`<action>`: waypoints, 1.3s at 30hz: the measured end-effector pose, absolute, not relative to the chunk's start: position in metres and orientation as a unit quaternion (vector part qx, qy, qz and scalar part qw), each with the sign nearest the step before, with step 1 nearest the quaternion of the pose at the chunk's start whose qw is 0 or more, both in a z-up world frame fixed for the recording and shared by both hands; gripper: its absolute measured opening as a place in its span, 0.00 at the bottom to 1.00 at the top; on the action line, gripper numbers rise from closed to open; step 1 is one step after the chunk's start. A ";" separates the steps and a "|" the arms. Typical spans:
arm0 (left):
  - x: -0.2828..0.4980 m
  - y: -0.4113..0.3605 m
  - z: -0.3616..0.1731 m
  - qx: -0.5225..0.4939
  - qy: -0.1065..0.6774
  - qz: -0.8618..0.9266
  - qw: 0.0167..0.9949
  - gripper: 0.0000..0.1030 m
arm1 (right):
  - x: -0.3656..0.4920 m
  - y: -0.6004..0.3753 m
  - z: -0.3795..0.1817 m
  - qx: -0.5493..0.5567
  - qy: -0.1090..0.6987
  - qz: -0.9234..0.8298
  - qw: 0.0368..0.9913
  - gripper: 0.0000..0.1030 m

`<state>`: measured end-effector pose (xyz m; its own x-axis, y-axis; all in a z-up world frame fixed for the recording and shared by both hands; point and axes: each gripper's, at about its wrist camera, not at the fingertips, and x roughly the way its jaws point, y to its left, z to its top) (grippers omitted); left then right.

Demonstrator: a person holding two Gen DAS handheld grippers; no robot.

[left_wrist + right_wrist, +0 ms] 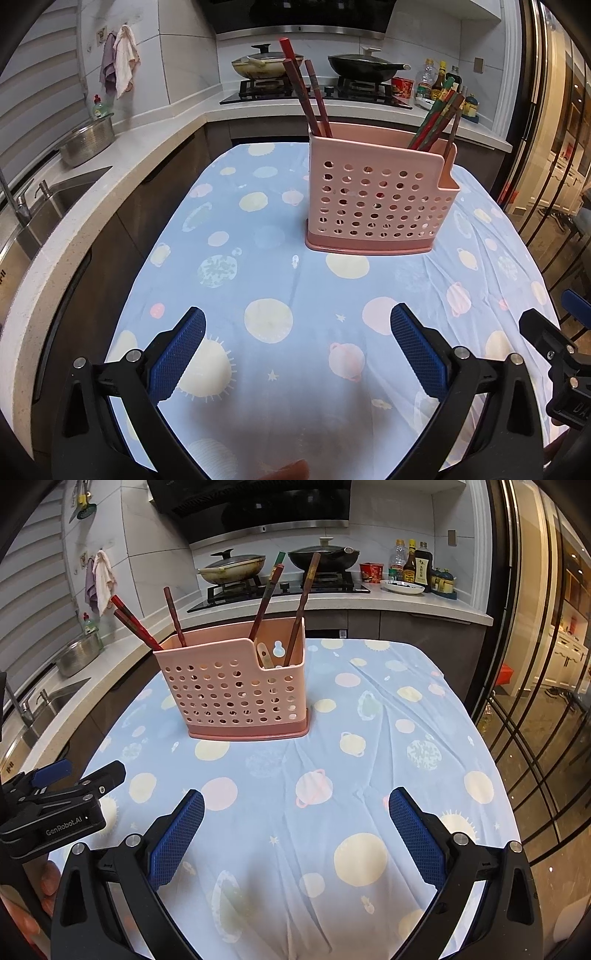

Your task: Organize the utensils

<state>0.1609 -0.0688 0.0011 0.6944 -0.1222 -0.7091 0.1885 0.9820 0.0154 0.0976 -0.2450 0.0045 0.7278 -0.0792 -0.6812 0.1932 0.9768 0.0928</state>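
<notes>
Pink holder (376, 199) upright on the far tablecloth (295, 280), chopsticks (306, 92) leaning inside, left gripper (297, 332) spread empty, right gripper (295, 812) spread empty, both near

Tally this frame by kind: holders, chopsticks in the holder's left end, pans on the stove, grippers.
Holder: 1
Chopsticks, left end: 3
Pans: 2
Grippers: 2, left gripper and right gripper, both open
Total: 8

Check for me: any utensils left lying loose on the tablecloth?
No, the tablecloth is bare; the chopsticks all stand in the pink holder.
</notes>
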 end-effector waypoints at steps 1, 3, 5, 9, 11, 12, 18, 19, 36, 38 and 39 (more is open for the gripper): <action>0.161 -0.069 0.001 0.043 0.380 -0.085 0.920 0.93 | 0.098 -0.245 0.005 0.079 0.362 -0.074 0.926 0.94; 0.160 -0.068 0.002 0.043 0.378 -0.083 0.921 0.93 | 0.098 -0.245 0.004 0.079 0.362 -0.074 0.926 0.94; 0.160 -0.069 0.002 0.043 0.377 -0.085 0.921 0.93 | 0.097 -0.244 0.004 0.078 0.362 -0.073 0.926 0.94; 0.159 -0.070 0.002 0.043 0.377 -0.084 0.921 0.93 | 0.097 -0.244 0.003 0.080 0.363 -0.074 0.926 0.94; 0.159 -0.070 0.002 0.046 0.378 -0.084 0.921 0.93 | 0.097 -0.245 0.003 0.080 0.362 -0.075 0.926 0.94; 0.159 -0.070 0.001 0.046 0.378 -0.084 0.921 0.93 | 0.096 -0.245 0.003 0.080 0.361 -0.075 0.926 0.94; 0.159 -0.070 0.001 0.047 0.378 -0.084 0.921 0.93 | 0.097 -0.246 0.003 0.081 0.361 -0.076 0.926 0.94; 0.159 -0.070 0.001 0.046 0.378 -0.084 0.921 0.93 | 0.097 -0.246 0.003 0.081 0.361 -0.076 0.926 0.94; 0.159 -0.072 0.001 0.051 0.376 -0.079 0.922 0.93 | 0.097 -0.248 0.000 0.082 0.363 -0.077 0.925 0.94; 0.160 -0.071 0.000 0.051 0.378 -0.079 0.921 0.93 | 0.097 -0.249 -0.002 0.083 0.363 -0.077 0.925 0.94; 0.160 -0.071 0.001 0.052 0.378 -0.079 0.921 0.93 | 0.097 -0.249 -0.002 0.083 0.363 -0.078 0.925 0.94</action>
